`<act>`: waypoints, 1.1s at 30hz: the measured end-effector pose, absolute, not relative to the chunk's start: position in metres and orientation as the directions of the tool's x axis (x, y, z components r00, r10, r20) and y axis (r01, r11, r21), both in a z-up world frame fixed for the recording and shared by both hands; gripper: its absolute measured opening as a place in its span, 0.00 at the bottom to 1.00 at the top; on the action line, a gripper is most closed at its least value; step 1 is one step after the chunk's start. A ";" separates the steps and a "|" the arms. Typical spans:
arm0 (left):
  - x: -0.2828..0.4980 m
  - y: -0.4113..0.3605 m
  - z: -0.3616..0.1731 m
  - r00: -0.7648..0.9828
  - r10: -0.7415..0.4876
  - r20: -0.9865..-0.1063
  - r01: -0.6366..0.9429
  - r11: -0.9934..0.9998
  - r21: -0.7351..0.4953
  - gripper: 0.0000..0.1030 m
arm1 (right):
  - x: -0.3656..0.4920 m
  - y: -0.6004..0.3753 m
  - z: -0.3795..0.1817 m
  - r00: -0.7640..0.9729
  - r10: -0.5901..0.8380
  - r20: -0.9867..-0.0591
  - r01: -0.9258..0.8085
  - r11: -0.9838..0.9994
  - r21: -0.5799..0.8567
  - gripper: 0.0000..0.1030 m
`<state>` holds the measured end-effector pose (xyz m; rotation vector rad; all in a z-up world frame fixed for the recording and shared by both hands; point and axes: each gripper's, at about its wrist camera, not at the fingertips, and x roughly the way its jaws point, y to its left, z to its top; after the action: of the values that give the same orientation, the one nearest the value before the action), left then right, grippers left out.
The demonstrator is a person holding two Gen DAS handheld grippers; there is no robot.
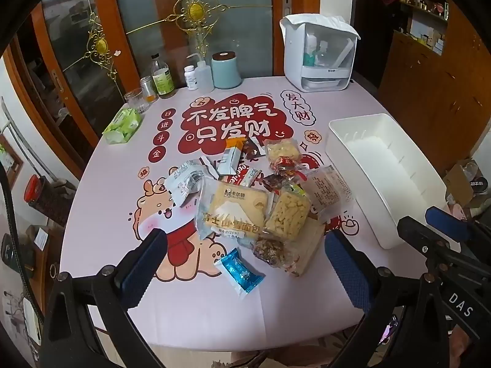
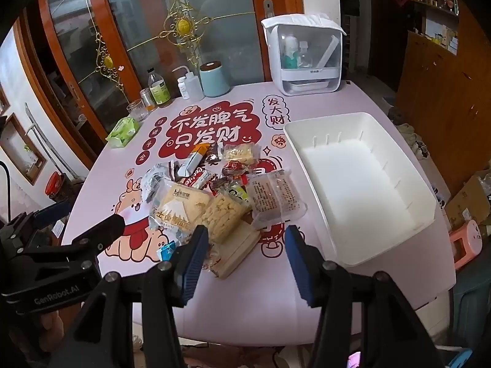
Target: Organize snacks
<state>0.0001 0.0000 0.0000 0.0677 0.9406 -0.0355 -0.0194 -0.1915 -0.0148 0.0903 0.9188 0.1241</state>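
Note:
A pile of wrapped snacks [image 1: 245,190] lies mid-table, also in the right wrist view [image 2: 214,193]: a Fuji bread pack [image 1: 234,211], yellow puff bags [image 1: 287,214], a clear cake pack [image 2: 276,196], a blue candy wrapper [image 1: 241,271] nearest me. An empty white bin [image 1: 386,168] stands to the right of the pile; it also shows in the right wrist view [image 2: 362,184]. My left gripper [image 1: 245,263] is open, above the table's near edge, in front of the pile. My right gripper [image 2: 245,260] is open and empty, near the pile's front right.
At the table's back stand a white storage box [image 1: 319,52], a teal canister [image 1: 225,70], bottles [image 1: 162,76] and a glass [image 1: 136,99]. A green tissue pack [image 1: 122,125] lies at the left. The pink printed tablecloth [image 1: 122,184] covers the table.

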 end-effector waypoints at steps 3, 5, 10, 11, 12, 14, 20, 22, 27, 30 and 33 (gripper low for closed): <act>0.000 0.000 0.000 0.592 0.003 -0.806 0.059 0.997 0.047 0.99 | -0.018 -0.191 -0.016 0.594 0.146 -0.791 -0.068 0.989 0.131 0.51; -0.001 0.000 0.000 0.592 0.001 -0.806 0.060 0.997 0.046 0.99 | -0.017 -0.191 -0.016 0.594 0.146 -0.791 -0.066 0.989 0.133 0.51; -0.001 -0.001 -0.001 0.591 -0.005 -0.807 0.064 0.997 0.041 0.99 | -0.015 -0.195 -0.015 0.593 0.144 -0.792 -0.066 0.989 0.131 0.51; -0.001 -0.002 -0.003 0.593 -0.004 -0.805 0.065 0.997 0.043 0.99 | -0.014 -0.196 -0.014 0.594 0.143 -0.792 -0.064 0.989 0.131 0.51; -0.003 -0.003 -0.004 0.594 -0.003 -0.804 0.065 0.997 0.045 0.99 | -0.013 -0.197 -0.013 0.595 0.142 -0.791 -0.062 0.989 0.131 0.51; -0.003 -0.003 -0.007 0.594 -0.003 -0.805 0.064 0.997 0.043 0.99 | -0.014 -0.192 -0.018 0.593 0.145 -0.792 -0.065 0.989 0.132 0.51; 0.004 -0.002 -0.005 0.580 -0.018 -0.815 0.063 0.998 0.022 0.99 | -0.011 -0.193 -0.019 0.592 0.147 -0.793 -0.066 0.989 0.134 0.51; 0.004 -0.002 -0.005 0.578 -0.022 -0.816 0.066 0.998 0.020 0.99 | -0.012 -0.191 -0.020 0.591 0.148 -0.793 -0.065 0.989 0.136 0.51; 0.005 -0.001 -0.006 0.576 -0.030 -0.817 0.074 0.997 0.015 0.99 | -0.011 -0.192 -0.019 0.589 0.148 -0.794 -0.065 0.988 0.137 0.51; 0.005 -0.001 -0.006 0.578 -0.035 -0.815 0.080 0.997 0.014 0.99 | -0.011 -0.191 -0.020 0.590 0.149 -0.794 -0.065 0.988 0.137 0.51; 0.004 -0.001 -0.004 0.583 -0.040 -0.811 0.087 0.996 0.013 0.99 | -0.009 -0.194 -0.018 0.589 0.152 -0.794 -0.066 0.988 0.140 0.51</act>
<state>0.0036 -0.0008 -0.0043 0.0536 0.9451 -0.0746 -0.0085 -0.1939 -0.0175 0.0992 0.9334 0.1267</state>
